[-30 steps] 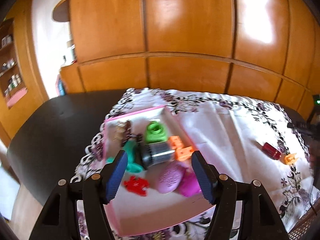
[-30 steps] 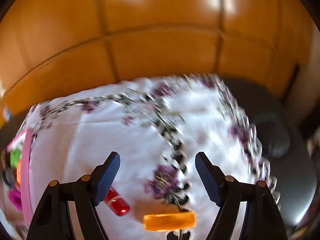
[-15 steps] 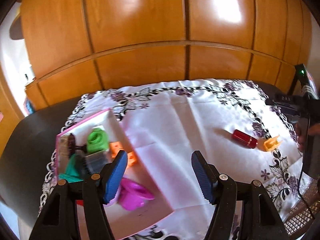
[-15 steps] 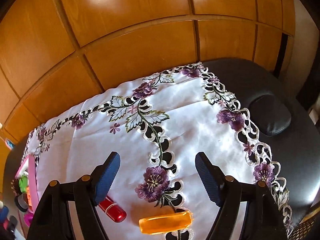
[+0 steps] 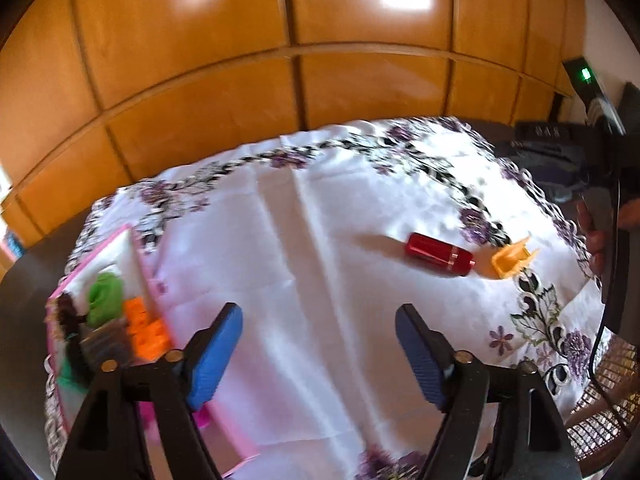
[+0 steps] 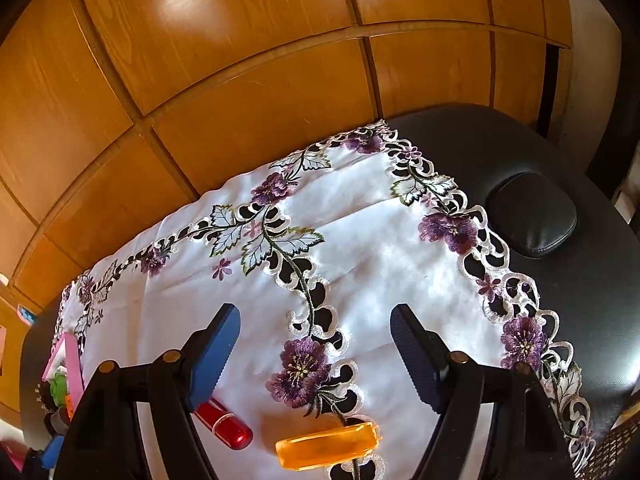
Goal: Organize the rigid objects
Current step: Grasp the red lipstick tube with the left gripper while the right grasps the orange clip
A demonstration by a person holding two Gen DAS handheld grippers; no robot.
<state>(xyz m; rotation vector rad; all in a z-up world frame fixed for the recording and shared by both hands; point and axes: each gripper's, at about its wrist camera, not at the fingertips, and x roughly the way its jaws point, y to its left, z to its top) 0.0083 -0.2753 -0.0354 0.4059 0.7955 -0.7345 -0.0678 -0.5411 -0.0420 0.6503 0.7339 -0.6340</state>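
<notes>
A red cylinder [image 6: 224, 426] lies on its side on the white embroidered cloth [image 6: 360, 264], just below the left pad of the right hand-held gripper [image 6: 316, 354]. Beside it, a gap apart toward the gripper's centre line, lies an orange translucent piece [image 6: 326, 446], also flat on the cloth. The right hand-held gripper hangs above both with jaws spread wide, holding nothing.

From the left wrist view, the same red cylinder [image 5: 440, 254] and orange piece [image 5: 512, 260] sit well ahead and to the right of the left hand-held gripper [image 5: 318, 354], whose jaws are likewise wide apart and empty. To that gripper's left stands a pink tray [image 5: 136, 256] holding a green item [image 5: 106, 298], orange blocks [image 5: 146, 330] and darker pieces, blurred. The cloth covers a dark padded surface [image 6: 580, 280]. Wooden panels [image 6: 260, 60] rise behind.
</notes>
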